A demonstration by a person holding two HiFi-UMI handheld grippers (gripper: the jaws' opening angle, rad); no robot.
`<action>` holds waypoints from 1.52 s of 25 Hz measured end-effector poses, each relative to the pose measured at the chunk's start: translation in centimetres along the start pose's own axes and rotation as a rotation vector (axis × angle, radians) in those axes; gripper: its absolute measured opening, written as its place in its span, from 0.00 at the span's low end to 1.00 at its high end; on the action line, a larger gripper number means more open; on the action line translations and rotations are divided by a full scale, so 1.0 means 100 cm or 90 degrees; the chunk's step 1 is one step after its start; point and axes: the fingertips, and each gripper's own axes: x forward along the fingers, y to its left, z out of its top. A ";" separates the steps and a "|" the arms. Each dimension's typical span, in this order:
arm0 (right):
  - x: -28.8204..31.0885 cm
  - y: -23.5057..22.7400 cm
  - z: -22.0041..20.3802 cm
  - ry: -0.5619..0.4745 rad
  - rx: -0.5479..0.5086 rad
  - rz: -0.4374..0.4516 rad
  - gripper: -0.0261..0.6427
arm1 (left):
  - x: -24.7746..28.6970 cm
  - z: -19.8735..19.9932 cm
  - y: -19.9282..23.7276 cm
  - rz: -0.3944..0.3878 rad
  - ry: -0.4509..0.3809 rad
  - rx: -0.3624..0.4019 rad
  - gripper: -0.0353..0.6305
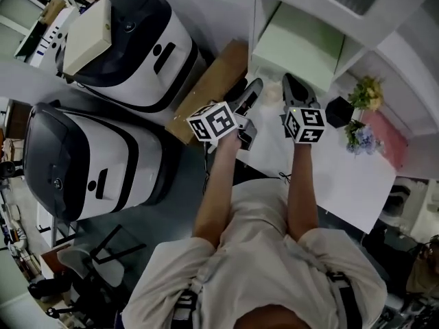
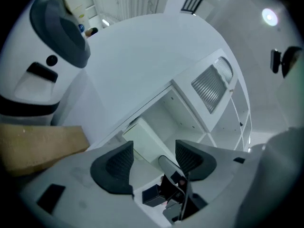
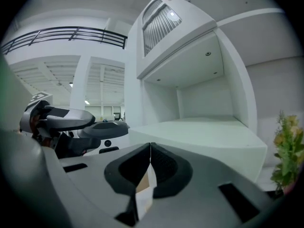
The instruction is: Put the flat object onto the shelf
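Findings: the flat object (image 1: pixel 302 43), a pale green slab, lies inside the open lower compartment of the white shelf (image 1: pixel 405 53), which stands on the counter (image 1: pixel 350 184). Both grippers are held just in front of that compartment, apart from the slab. The left gripper (image 2: pixel 154 151) is released, its jaws spread and empty. The right gripper (image 3: pixel 150 148) is clenched, jaw tips pressed together with nothing between them. Flowers (image 1: pixel 363 94) stand beside the shelf.
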 end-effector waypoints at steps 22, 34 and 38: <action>-0.020 0.010 0.005 -0.013 0.032 -0.073 0.14 | -0.028 0.007 -0.041 0.018 0.041 0.388 0.47; -0.115 0.011 -0.009 -0.023 0.052 -0.251 0.14 | -0.056 -0.016 -0.063 -0.061 0.089 0.468 0.46; -0.141 0.025 -0.012 -0.019 0.042 -0.283 0.14 | -0.069 -0.019 -0.070 -0.088 0.090 0.468 0.45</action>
